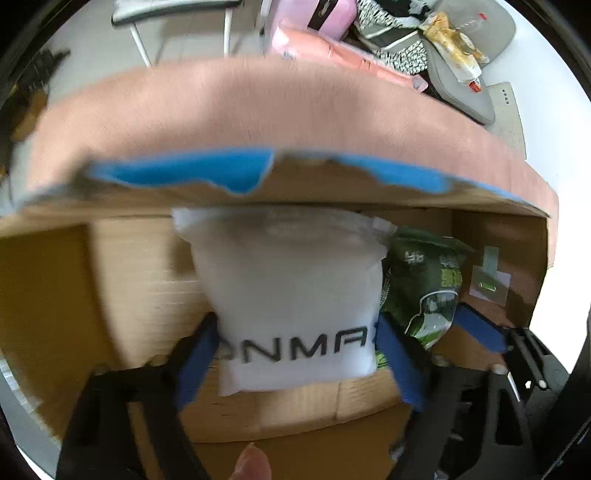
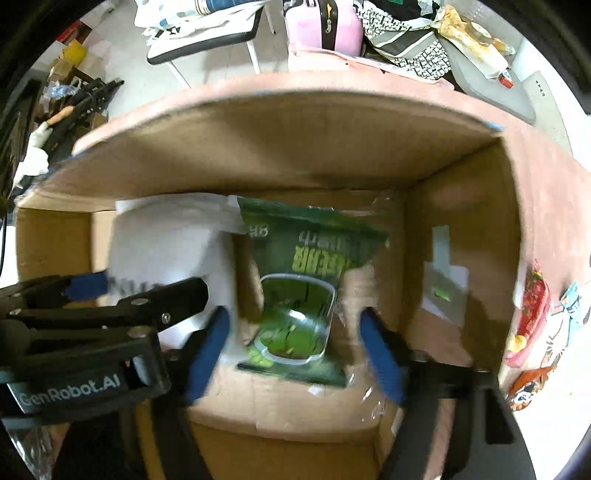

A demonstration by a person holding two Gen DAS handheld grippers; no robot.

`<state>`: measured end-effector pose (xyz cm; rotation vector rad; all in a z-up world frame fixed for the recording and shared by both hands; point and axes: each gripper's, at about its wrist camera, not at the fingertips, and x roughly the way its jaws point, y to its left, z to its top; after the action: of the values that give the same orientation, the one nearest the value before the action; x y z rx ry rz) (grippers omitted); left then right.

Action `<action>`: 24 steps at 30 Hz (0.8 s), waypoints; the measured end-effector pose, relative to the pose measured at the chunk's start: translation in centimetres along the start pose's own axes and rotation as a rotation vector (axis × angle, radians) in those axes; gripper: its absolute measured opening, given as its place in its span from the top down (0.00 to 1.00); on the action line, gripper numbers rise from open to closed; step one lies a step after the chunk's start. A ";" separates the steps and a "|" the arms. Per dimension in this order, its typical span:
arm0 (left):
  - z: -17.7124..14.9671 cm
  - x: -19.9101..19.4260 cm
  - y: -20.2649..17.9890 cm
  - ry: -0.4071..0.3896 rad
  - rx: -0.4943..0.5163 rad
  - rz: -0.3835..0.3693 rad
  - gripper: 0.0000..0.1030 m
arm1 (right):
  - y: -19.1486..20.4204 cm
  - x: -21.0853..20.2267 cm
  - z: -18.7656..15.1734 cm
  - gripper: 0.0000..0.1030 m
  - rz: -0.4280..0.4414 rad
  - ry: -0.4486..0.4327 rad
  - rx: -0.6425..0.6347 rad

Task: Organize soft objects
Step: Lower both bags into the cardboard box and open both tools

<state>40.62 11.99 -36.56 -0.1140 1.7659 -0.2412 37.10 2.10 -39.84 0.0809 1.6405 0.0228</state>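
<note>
A white soft pouch [image 1: 291, 291] with black letters lies inside an open cardboard box [image 1: 140, 266]. My left gripper [image 1: 297, 354] has its blue pads on both sides of the pouch's near end and is shut on it. A green snack bag [image 2: 299, 295] lies beside the pouch, to its right, on the box floor. My right gripper [image 2: 295, 354] is open, its blue fingers [image 2: 380, 358] apart on either side of the green bag without touching it. The left gripper [image 2: 92, 288] and the white pouch [image 2: 166, 243] also show in the right wrist view.
The box's far flap [image 2: 258, 147] stands up behind the bags, with a torn blue-taped edge [image 1: 192, 173]. Colourful snack packets [image 2: 535, 317] lie outside the box on the right. Behind are a pink case [image 2: 325, 26], a chair [image 2: 207, 40] and piled clothes [image 1: 402, 40].
</note>
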 end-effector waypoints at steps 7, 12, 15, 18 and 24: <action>-3.7 -6.4 -0.1 -0.166 0.014 0.098 0.02 | 0.7 -4.4 -3.4 0.03 0.025 -0.033 -0.016; -7.4 -9.5 -0.3 -0.260 0.001 0.128 0.02 | 1.3 -8.0 -7.2 0.00 0.039 -0.097 -0.013; -8.7 -10.4 -0.9 -0.313 -0.002 0.142 0.02 | 1.1 -9.8 -9.3 0.00 0.032 -0.143 -0.013; -10.3 -11.3 -1.2 -0.367 0.001 0.171 0.02 | 0.5 -11.0 -10.8 0.00 0.037 -0.182 -0.006; -13.6 -13.2 -4.3 -0.426 0.007 0.192 0.02 | -2.5 -12.7 -14.4 0.00 0.150 -0.198 0.011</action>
<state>29.81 11.94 -20.34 0.0105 1.3411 -0.0748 23.57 -0.72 -26.37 0.2090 1.4344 0.1170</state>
